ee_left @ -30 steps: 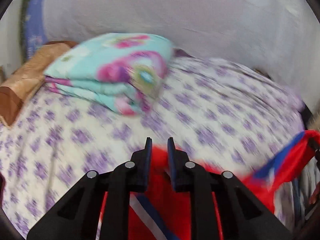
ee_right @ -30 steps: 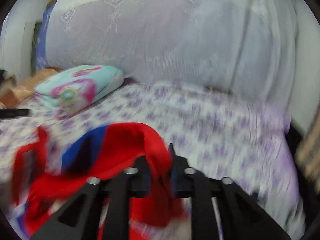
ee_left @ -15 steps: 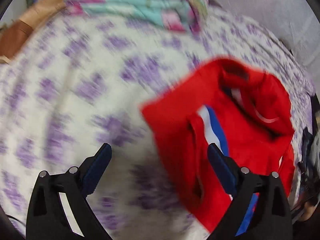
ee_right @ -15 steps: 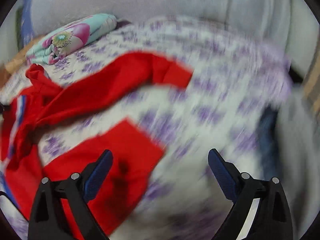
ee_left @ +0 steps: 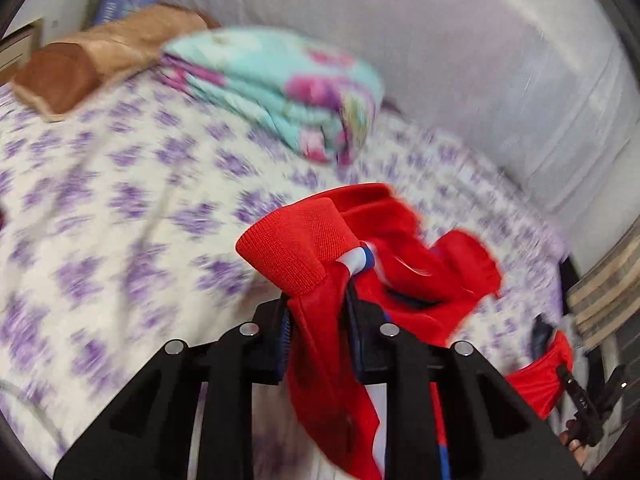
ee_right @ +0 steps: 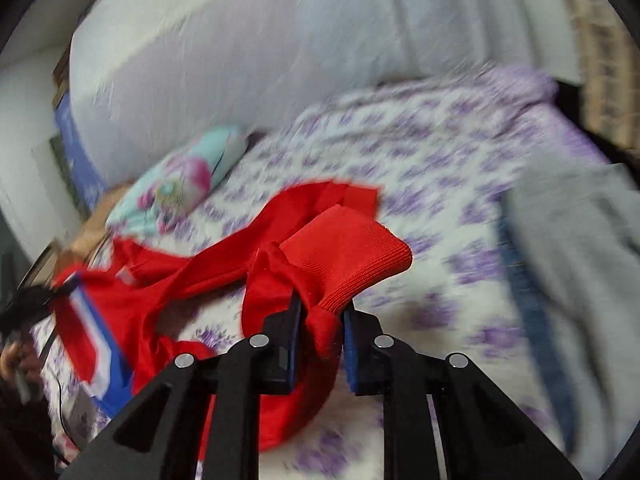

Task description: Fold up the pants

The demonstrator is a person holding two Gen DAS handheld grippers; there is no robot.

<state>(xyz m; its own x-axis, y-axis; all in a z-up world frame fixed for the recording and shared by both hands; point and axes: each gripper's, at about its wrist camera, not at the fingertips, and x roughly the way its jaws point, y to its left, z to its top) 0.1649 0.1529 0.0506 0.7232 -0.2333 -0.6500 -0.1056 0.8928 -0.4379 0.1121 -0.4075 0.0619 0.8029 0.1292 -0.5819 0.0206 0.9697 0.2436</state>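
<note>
Left wrist view shows the left gripper (ee_left: 318,300) with its jaws drawn in on a bunch of red fabric just below a ribbed cuff (ee_left: 290,250) of the red pants (ee_left: 404,280); the cuff stands up above the fingertips, and a white and blue stripe shows beside it; the rest of the pants trails away to the right in loose folds over the bedsheet (ee_left: 120,200), white with purple flowers, and another red part hangs near the right edge of the picture; further back on the bed lies a folded floral blanket (ee_left: 280,84) in turquoise and pink, with a brown pillow (ee_left: 92,56) to its left, the two close together; right wrist view shows the right gripper (ee_right: 320,312) likewise pinching red fabric under a second ribbed cuff (ee_right: 352,256), which tilts up and to the right above the jaws; from there the pants run left across the sheet toward a blue and white striped part (ee_right: 100,336) near the left edge; grey cloth (ee_right: 576,236) lies on the bed at the right; both views are blurred by motion, so finer detail cannot be told
</note>
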